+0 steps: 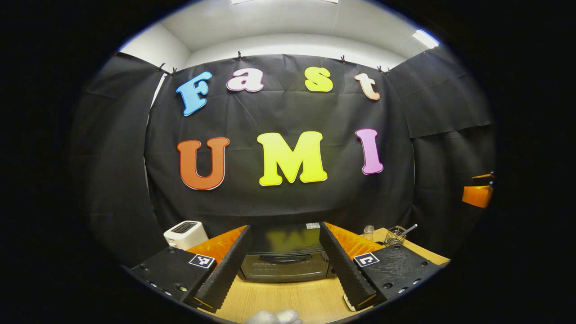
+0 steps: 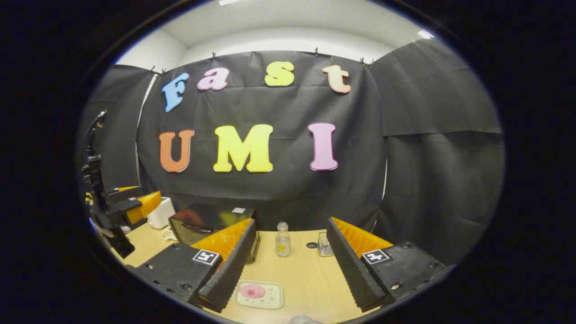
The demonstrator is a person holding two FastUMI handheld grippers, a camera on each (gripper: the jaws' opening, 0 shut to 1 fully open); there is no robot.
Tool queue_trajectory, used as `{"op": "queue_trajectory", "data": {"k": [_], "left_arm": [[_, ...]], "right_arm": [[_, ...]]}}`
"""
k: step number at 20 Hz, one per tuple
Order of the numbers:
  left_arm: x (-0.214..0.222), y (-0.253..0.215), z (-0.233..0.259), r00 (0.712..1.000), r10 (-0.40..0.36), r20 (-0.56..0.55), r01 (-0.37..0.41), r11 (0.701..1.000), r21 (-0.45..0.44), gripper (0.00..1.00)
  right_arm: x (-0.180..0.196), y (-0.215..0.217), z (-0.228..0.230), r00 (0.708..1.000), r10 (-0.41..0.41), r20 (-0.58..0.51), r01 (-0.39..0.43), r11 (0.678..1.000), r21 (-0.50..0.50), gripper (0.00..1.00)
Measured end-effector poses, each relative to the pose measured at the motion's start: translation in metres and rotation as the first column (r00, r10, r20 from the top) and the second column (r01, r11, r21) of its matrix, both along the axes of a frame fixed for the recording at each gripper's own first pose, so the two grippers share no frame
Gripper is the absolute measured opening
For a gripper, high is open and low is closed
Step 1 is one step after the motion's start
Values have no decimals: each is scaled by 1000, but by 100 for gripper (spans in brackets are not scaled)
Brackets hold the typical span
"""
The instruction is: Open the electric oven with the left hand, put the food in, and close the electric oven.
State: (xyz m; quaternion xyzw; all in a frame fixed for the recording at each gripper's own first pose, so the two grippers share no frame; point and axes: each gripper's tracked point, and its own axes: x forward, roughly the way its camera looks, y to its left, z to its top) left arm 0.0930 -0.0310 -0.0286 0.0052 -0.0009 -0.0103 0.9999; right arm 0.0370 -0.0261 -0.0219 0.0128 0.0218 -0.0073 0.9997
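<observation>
Indoors, wooden table (image 2: 306, 274), black-draped booth, perhaps closed oven (image 1: 283, 256).

oven (image 1: 284, 258): both sides hidden behind the fingers (image 1: 227, 265) in the left gripper view
toaster (image 2: 160, 213): partly covered by the other gripper (image 2: 130, 204)
tray (image 2: 259, 294): left edge under a finger
food (image 2: 252, 291): too blurred to identify

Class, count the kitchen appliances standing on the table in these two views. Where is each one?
2. The black oven stands at the back of the table, door shut. The white toaster stands just left of it, also by the wall. Others may be hidden behind the tongs.
</observation>
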Motion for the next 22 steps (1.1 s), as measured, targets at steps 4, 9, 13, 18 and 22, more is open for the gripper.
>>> {"op": "queue_trajectory", "data": {"k": [4, 9, 13, 18, 22], "left_arm": [[52, -17, -30, 999, -26, -32, 25, 1000, -14, 96], [115, -25, -89, 992, -21, -122, 20, 1000, -14, 96], [141, -26, -135, 976, -1, -218, -2, 1000, -14, 97], [144, -21, -169, 954, 5, -299, -19, 999, -44, 97], [135, -12, -167, 960, 28, -279, -32, 999, -12, 97]], "right_arm": [[2, -18, -8, 998, -45, -38, 44, 999, -24, 96], [-2, -38, -17, 992, -99, -80, 96, 995, -32, 96], [-5, -49, -28, 984, -136, -115, 134, 991, -20, 100], [-12, -50, -37, 978, -152, -145, 151, 988, -19, 96], [-17, -46, -40, 977, -150, -149, 149, 989, -18, 96]]}}
